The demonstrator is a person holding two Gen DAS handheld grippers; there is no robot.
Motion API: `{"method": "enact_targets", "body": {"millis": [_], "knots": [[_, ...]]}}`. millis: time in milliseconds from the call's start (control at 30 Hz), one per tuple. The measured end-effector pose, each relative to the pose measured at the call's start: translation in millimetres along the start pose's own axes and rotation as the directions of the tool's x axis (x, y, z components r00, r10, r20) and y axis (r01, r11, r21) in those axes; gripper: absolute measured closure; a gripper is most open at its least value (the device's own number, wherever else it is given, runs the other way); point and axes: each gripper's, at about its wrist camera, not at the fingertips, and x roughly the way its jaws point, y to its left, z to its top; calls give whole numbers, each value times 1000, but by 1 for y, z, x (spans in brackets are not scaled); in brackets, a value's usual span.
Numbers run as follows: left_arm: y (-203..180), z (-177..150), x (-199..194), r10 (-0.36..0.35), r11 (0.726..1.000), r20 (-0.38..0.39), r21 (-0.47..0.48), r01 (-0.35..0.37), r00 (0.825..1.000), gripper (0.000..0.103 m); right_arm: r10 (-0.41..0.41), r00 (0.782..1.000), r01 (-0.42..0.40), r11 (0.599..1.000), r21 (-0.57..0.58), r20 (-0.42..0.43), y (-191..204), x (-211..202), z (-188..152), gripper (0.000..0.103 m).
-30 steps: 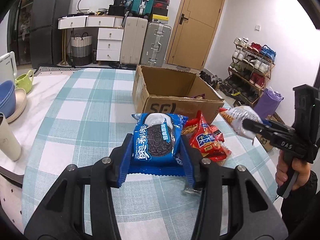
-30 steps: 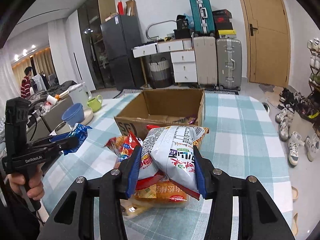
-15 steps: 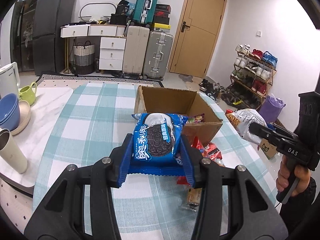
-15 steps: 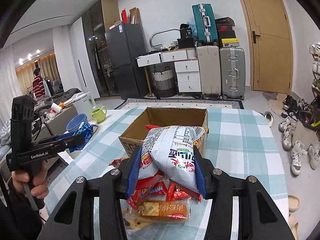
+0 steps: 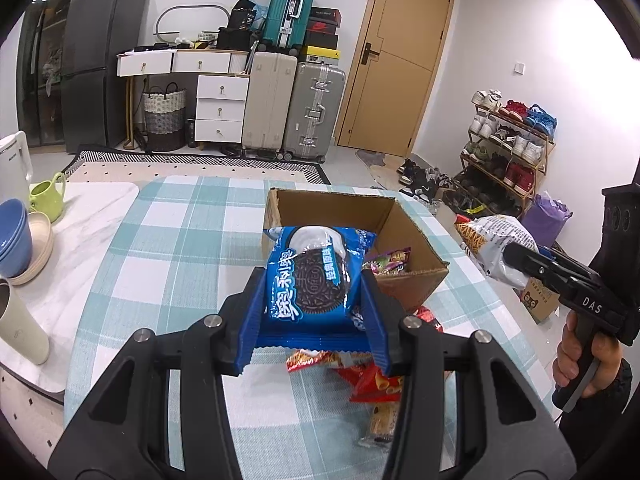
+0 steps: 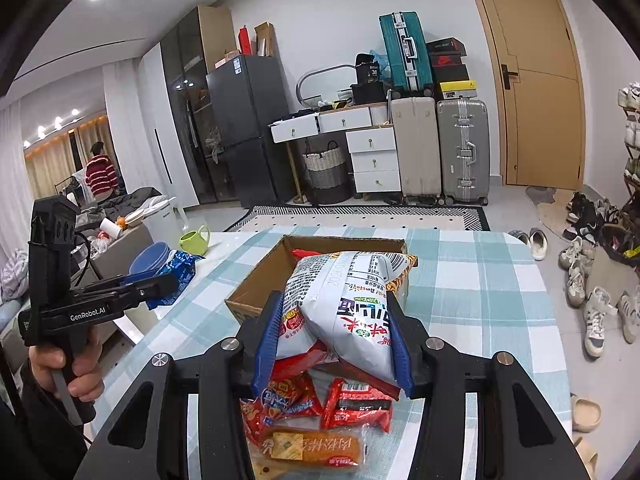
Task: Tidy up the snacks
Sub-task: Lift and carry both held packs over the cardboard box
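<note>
The left tool (image 5: 310, 312) is squeezed shut on a blue cookie pack (image 5: 312, 276). The pack is up in the air, in front of the open cardboard box (image 5: 404, 236). The box sits on the surface (image 5: 168, 240), which has a blue and white checked cloth. A few colorful snacks (image 5: 386, 260) are already inside the box.

The right tool (image 6: 332, 340) is squeezed shut on a white chip bag (image 6: 348, 300). The bag is also up in the air, close to the near side of the box.

Under both tools, more snacks lie on the surface: some red packs (image 6: 356, 402) and a long orange bar (image 6: 312, 448) nearest the camera.

Off to the side are blue bowls (image 5: 14, 236) and a green cup (image 5: 46, 194).
</note>
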Motion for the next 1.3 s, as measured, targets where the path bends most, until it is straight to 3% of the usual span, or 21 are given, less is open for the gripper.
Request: {"method": "enact_targets", "body": {"millis": [333,733,1300], "knots": [[-8,35,46,-19,1000,-16,24,20,1000,61,-1,1000,1,1000,19,8,-16,14,16,55],[-13,53,86,-37,999,-30,29,38,999,61,13,1000,-13,1000,20,3,-17,37,33,55],[-20,62,175,-6,998,-122,59,14,993,61,47,992,-44,999,31,-116,-23,113,26,55]]}}
